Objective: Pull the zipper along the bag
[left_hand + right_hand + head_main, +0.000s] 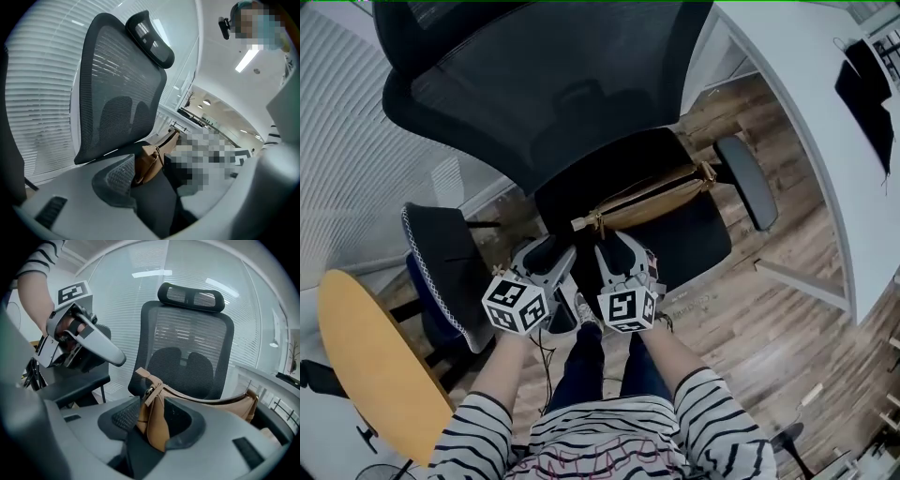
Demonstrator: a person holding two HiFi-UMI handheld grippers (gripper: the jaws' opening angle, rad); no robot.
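Black-and-white striped long-sleeved shirt [483, 433] here, with a pink print across the front, possibly lettering, too blurred to read. Dark blue jeans [586, 361] below. The left hand-held gripper [549, 246] and right hand-held gripper [617, 244] are light grey shells with black textured pads, each capped by a white marker cube [517, 305] bearing black square codes. A thin dark cable [542, 352] trails under the left one.

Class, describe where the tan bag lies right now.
In the head view, the tan bag lies across the black chair seat at centre, just beyond the left gripper and right gripper.
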